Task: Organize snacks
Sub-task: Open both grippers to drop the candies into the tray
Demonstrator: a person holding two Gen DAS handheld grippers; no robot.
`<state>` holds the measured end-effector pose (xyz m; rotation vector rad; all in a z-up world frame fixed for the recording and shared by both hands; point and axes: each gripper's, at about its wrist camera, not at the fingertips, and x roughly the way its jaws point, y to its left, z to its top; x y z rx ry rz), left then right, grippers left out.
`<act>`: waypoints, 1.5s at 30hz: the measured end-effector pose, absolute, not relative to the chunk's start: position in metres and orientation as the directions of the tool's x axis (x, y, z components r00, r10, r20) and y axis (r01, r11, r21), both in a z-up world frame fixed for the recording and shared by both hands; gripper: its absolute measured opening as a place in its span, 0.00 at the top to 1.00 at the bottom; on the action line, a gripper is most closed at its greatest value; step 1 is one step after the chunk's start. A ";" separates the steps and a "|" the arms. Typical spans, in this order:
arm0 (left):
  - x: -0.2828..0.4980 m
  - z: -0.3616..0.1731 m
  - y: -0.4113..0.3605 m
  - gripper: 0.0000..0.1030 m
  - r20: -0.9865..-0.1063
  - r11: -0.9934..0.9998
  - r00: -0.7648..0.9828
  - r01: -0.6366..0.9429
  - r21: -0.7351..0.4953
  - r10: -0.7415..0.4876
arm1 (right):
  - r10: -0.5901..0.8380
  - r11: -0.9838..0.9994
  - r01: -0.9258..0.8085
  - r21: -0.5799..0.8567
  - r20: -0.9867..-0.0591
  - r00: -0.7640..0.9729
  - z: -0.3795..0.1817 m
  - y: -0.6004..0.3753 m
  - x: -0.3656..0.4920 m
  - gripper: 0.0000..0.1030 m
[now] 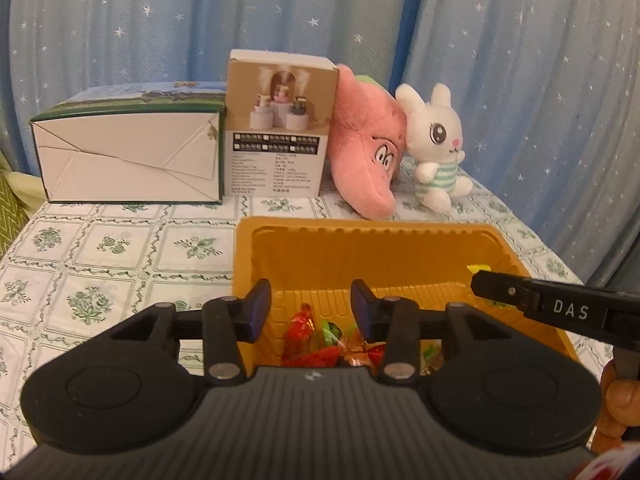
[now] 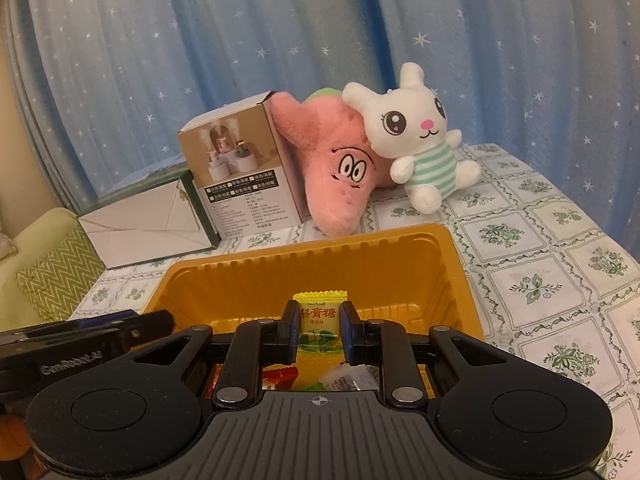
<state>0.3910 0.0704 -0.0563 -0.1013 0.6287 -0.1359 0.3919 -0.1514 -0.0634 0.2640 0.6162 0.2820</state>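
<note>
Two pairs of tongs hang over one orange tray [image 1: 400, 256] on a counter [image 1: 120, 248] spread with a green-flowered cloth. Seen from the left wrist, the left tongs [image 1: 311, 312] stand open above the near end of the tray, nothing between the blue pads, which press on nothing. Directly below the gap lies a heap of wrapped sweets [image 1: 332, 344], red and green wrappers showing on the tray floor. From the right edge the right tongs [image 1: 486, 280] reach in over the tray's right side, a corner of a yellow wrapper showing at their tip. A person's fingers [image 1: 618, 396] curl at the lower right. Behind the tray stand a long white box [image 1: 128, 160] with a green edge, a brown box [image 1: 276, 132] upright just beside it, a pink plush toy [image 1: 368, 160] leaning on the brown box, and a white rabbit toy [image 1: 436, 140] against the pink one. A blue curtain [image 1: 520, 80] dotted with stars closes the background.

Seen from the right wrist, the right tongs [image 2: 319, 332] are clamped on a yellow sweet packet [image 2: 320, 316], held upright over the tray [image 2: 360, 256], its printed face toward the camera. More sweets [image 2: 320, 376] lie on the tray floor under it. The left tongs [image 2: 156, 318] enter from the left edge at the tray's near corner. The white box [image 2: 140, 224], brown box [image 2: 236, 172], pink plush toy [image 2: 332, 172] and white rabbit toy [image 2: 416, 136] line the far side of the counter [image 2: 560, 280], and a green zigzag cushion [image 2: 56, 276] sits off its left edge.
</note>
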 end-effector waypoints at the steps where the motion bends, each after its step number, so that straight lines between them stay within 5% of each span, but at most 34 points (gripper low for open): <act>1: 0.391 -0.055 0.072 0.62 -0.574 0.986 0.805 0.091 -0.137 -0.154 | 0.335 0.928 -0.176 0.328 -0.528 0.780 -0.063 -0.152 0.392 0.79; 42: 0.388 -0.056 0.073 0.48 -0.597 0.994 0.795 0.068 -0.090 -0.109 | 0.398 0.888 -0.190 0.419 -0.494 0.773 -0.065 -0.152 0.401 0.79; 43: 0.389 -0.056 0.073 0.47 -0.598 0.994 0.794 0.068 -0.090 -0.109 | 0.407 0.880 -0.187 0.437 -0.489 0.771 -0.065 -0.154 0.402 0.77; 45: 0.389 -0.056 0.074 0.40 -0.597 0.994 0.795 0.067 -0.089 -0.107 | 0.403 0.874 -0.167 0.457 -0.488 0.774 -0.065 -0.158 0.402 0.55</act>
